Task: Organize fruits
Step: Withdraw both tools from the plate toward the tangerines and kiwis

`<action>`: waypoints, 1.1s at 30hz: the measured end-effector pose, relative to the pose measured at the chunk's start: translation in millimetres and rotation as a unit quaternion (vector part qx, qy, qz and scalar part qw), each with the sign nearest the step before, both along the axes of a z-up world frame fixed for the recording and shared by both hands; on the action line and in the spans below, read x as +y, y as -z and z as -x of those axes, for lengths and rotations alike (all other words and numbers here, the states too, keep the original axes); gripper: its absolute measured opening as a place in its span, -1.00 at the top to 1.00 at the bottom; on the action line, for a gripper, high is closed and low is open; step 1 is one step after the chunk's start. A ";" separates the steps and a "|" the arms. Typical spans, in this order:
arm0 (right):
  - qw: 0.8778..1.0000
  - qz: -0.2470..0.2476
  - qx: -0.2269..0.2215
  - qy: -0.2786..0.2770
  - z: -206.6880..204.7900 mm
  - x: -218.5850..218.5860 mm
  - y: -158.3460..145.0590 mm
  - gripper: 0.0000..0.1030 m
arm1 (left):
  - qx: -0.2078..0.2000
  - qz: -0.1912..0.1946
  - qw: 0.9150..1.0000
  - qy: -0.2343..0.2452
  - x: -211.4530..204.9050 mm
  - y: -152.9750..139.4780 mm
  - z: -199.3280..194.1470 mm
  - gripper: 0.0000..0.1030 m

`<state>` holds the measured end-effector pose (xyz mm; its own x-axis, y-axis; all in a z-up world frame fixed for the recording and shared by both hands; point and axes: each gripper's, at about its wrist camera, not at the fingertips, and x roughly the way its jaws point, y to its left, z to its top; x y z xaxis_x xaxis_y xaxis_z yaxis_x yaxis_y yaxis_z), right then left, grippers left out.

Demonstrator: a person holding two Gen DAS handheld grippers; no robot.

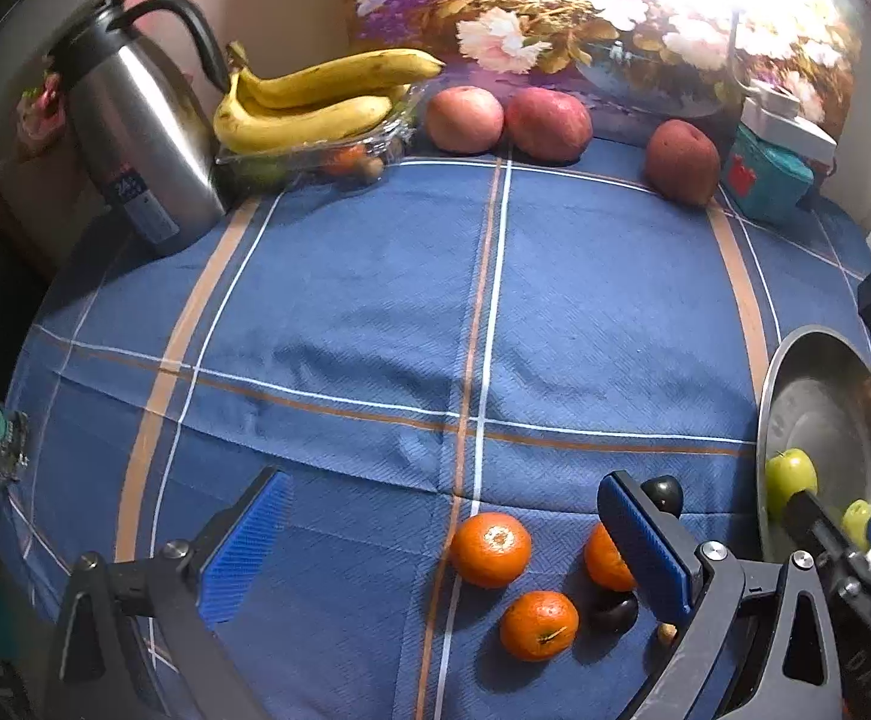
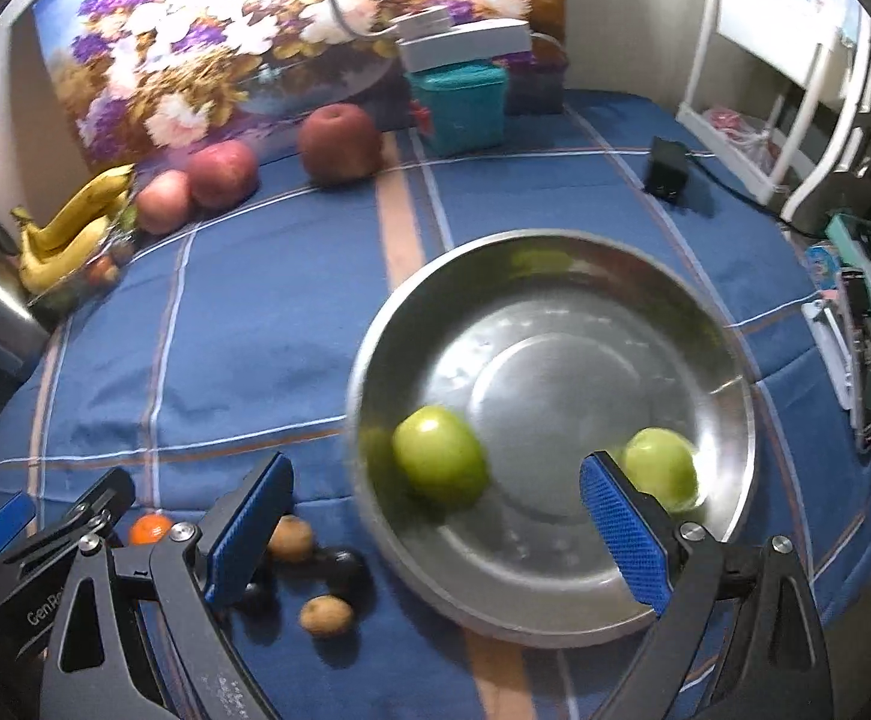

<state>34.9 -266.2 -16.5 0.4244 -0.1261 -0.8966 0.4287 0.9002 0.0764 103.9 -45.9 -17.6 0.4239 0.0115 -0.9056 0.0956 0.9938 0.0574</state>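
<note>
Two green apples are sitting inside the shiny metal bowl (image 2: pixel 555 618). One green apple (image 2: pixel 440 455) is lying near the left side of the bowl, and the other green apple (image 2: pixel 660 468) is lying near the right side. They look a bit blurry, so they may be rolling, but I cannot tell for sure.

The right gripper (image 2: pixel 435 534) is hanging over the near edge of the bowl. Its blue fingers are spread wide apart and are holding nothing. It looks like the green-apple part of the job is being done here.

Just left of the bowl, more fruit is waiting on the blue cloth (image 1: pixel 375 312). Three oranges are lying close together: one orange (image 1: pixel 490 549) in the middle, one lower orange (image 1: pixel 538 625), and one orange (image 1: pixel 603 558) half hidden behind a finger. Small dark fruits (image 2: pixel 348 570) and small brown fruits (image 2: pixel 326 615) are lying beside them.

The left gripper (image 1: pixel 441 546) is hovering right over the oranges. Its fingers are wide apart too, with nothing in them.

Far at the back, the bananas (image 1: pixel 315 99) are resting on a clear tray, and three red apples (image 1: pixel 465 119) are standing by the flower picture.

Next, I think the left gripper needs to go down around the middle orange, squeeze softly, and lift it without bumping its neighbours.
</note>
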 end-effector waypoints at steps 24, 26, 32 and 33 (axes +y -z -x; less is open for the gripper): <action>0.997 -0.044 0.021 -0.054 19.0 50.4 9.3 -0.87 | 0.040 0.097 0.994 -0.035 37.6 8.1 20.5 -1.00; 0.997 -0.042 0.026 -0.062 21.3 54.7 11.4 -0.87 | 0.041 0.101 0.994 -0.031 36.8 7.5 22.5 -1.00; 0.996 -0.043 0.031 -0.076 27.4 63.5 15.9 -0.86 | 0.064 0.113 0.991 -0.033 36.5 15.6 26.4 -0.98; 0.995 -0.047 0.034 -0.075 29.4 63.6 18.1 -0.86 | 0.067 0.114 0.991 -0.031 35.0 16.6 26.7 -0.97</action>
<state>5.5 -202.6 -34.7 0.3693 0.0195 -0.9291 0.2964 0.9451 0.1376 77.1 -11.0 -34.2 0.3038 -0.1776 -0.9361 0.0257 0.9836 -0.1783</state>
